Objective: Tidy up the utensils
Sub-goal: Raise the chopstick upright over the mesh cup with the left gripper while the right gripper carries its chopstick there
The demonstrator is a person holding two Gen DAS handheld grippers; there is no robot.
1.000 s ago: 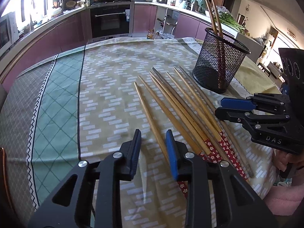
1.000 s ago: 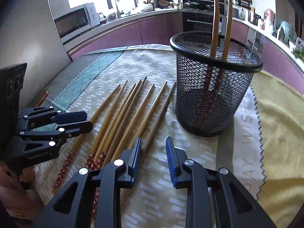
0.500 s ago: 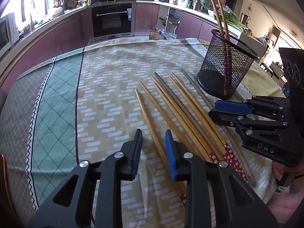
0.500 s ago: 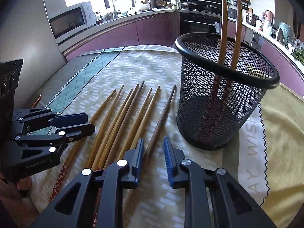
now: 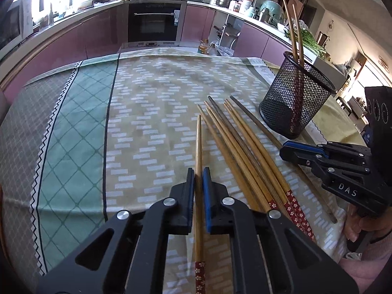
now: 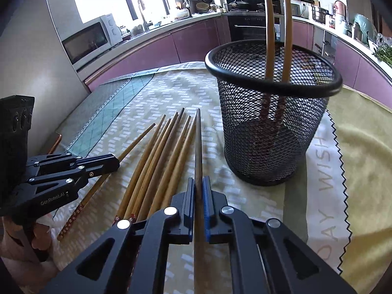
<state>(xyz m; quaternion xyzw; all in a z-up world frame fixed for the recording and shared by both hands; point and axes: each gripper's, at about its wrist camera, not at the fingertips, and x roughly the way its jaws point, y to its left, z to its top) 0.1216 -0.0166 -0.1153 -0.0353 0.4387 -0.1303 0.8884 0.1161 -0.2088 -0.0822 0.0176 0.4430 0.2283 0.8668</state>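
Note:
Several wooden chopsticks (image 5: 235,147) lie side by side on the patterned tablecloth (image 5: 152,112). My left gripper (image 5: 198,171) is shut on the leftmost chopstick (image 5: 199,144), low at the cloth. My right gripper (image 6: 199,180) is shut on the rightmost, darker chopstick (image 6: 198,142), also low at the cloth. A black mesh holder (image 6: 272,122) stands upright just right of the row with two chopsticks (image 6: 276,24) in it; it also shows in the left wrist view (image 5: 294,105). Each gripper shows in the other's view: the right one (image 5: 284,148) and the left one (image 6: 115,163).
The table's near edge runs just behind both grippers. A yellow cloth (image 6: 362,147) lies right of the holder. Kitchen counters with an oven (image 5: 154,22) and a microwave (image 6: 90,39) ring the far side.
Both grippers moved forward and down over the row and closed, the left on the leftmost chopstick and the right on the rightmost one. The left chopstick has swung straighter.

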